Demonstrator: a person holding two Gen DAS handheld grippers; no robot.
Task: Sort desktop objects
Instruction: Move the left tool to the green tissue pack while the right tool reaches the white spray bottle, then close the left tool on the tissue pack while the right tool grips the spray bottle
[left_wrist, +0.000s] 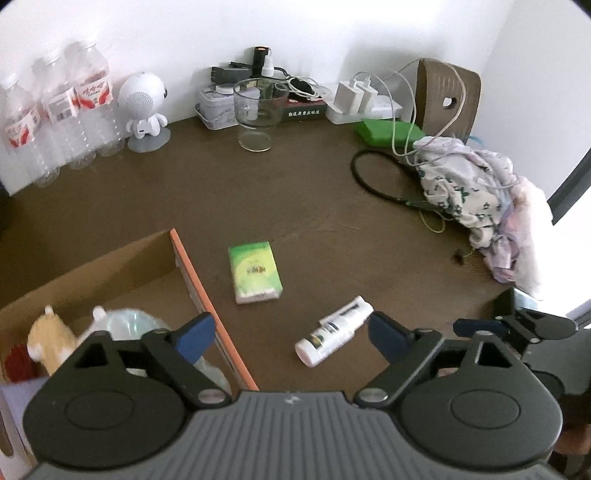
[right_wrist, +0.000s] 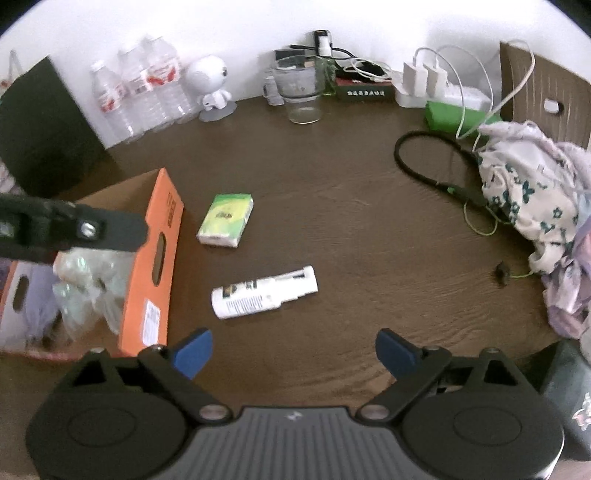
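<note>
A white spray bottle (left_wrist: 332, 332) lies on its side on the brown table, also in the right wrist view (right_wrist: 264, 291). A green tissue pack (left_wrist: 255, 271) lies beyond it, also in the right wrist view (right_wrist: 226, 219). An orange-edged cardboard box (left_wrist: 192, 280) stands at the left, its orange wall in the right wrist view (right_wrist: 155, 273); it holds a yellow plush toy (left_wrist: 50, 341) and clear plastic bags (right_wrist: 88, 284). My left gripper (left_wrist: 291, 334) is open and empty above the box edge and bottle. My right gripper (right_wrist: 293, 350) is open and empty, near the bottle.
Along the back wall stand water bottles (left_wrist: 55, 110), a white robot figure (left_wrist: 142, 107), a glass beaker (left_wrist: 258, 114), tins, chargers (left_wrist: 354, 98) and a green box (left_wrist: 388, 131). A black cable loop (left_wrist: 373, 177) and crumpled cloth (left_wrist: 476, 195) lie at the right.
</note>
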